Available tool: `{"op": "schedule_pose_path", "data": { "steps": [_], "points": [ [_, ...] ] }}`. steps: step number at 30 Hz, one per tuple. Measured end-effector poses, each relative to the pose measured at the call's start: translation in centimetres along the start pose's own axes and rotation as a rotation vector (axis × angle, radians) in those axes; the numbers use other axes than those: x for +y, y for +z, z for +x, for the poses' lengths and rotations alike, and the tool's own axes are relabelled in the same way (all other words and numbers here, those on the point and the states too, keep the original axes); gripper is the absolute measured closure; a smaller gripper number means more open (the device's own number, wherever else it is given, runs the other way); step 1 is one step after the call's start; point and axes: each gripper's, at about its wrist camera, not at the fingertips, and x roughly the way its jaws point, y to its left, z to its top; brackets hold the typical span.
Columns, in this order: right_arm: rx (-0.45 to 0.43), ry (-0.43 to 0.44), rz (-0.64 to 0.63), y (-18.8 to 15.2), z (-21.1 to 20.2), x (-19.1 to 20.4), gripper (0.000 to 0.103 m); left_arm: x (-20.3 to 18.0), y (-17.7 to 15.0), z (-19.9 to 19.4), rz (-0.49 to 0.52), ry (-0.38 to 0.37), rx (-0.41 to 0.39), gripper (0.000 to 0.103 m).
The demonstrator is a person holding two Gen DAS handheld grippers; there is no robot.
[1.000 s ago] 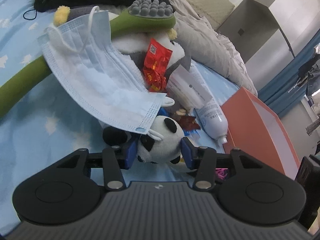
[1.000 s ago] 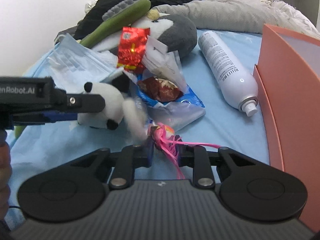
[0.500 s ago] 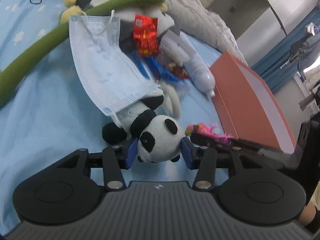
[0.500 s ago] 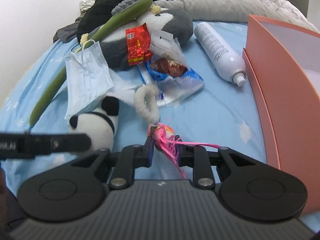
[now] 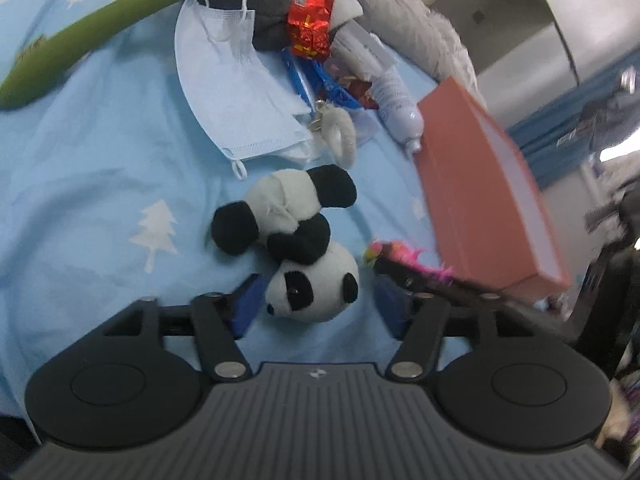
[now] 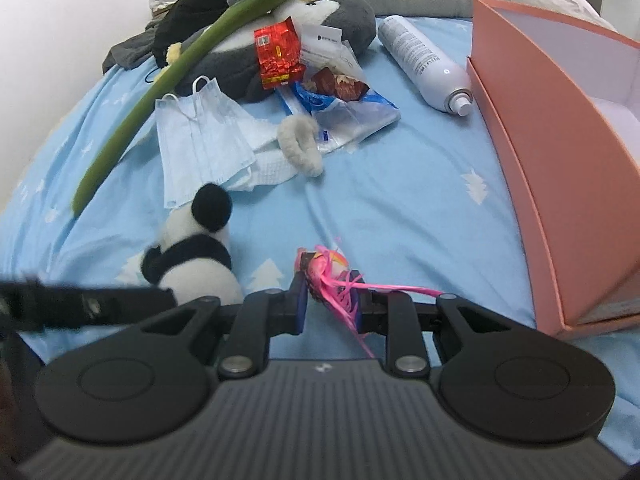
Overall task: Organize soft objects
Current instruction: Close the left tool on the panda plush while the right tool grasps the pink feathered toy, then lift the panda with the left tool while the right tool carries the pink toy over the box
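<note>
A: So which step is this?

B: Dropping the panda (image 5: 306,248), I'd say. The left gripper (image 5: 316,300) has just been opening; its jaws stand apart with the panda's head between them, lying on the blue sheet (image 5: 100,168) and clear of the pads.

A: And the right gripper (image 6: 330,300)?

B: Jaws clamped on a pink tassel toy (image 6: 332,276), close to the orange box (image 6: 560,184).

A: Next move?

B: Probably lift the left one clear, then carry the tassel toy to wherever the soft things are gathered. The box looks likely, but that's a guess.

A: Any writing?

B: Small print on the white can (image 6: 424,64) and red packet (image 6: 278,56), too blurred to read.
</note>
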Motion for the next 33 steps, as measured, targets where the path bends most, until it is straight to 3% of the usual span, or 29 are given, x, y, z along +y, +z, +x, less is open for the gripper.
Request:
{"op": "schedule_pose_path", "data": {
  "steps": [3,10,18,20,23,33],
  "points": [
    [-0.006,-0.004,0.003,-0.2,-0.3,-0.1,0.079,-0.3,0.3,0.1,-0.047,-0.022,-0.023,0.03],
    [-0.025,-0.028,0.009,-0.7,-1.2,-0.8,0.079,-1.6,0.7,1.5,-0.107,0.056,-0.03,0.03],
    [-0.041,-0.045,0.029,-1.6,-1.7,-1.3,0.079,-2.7,0.5,2.8,-0.029,0.165,-0.063,0.032],
    [-0.049,-0.044,0.037,-1.8,-1.8,-1.4,0.079,-2.5,0.3,3.1,-0.019,0.185,-0.056,0.04],
    [-0.058,-0.051,0.054,-2.1,-2.1,-1.7,0.079,-2.1,0.1,3.3,-0.032,0.181,-0.044,0.043],
    [-0.11,-0.056,0.091,-1.9,-3.9,-1.9,0.079,-4.1,0.3,2.0,0.137,0.204,-0.046,0.046]
  ]
}}
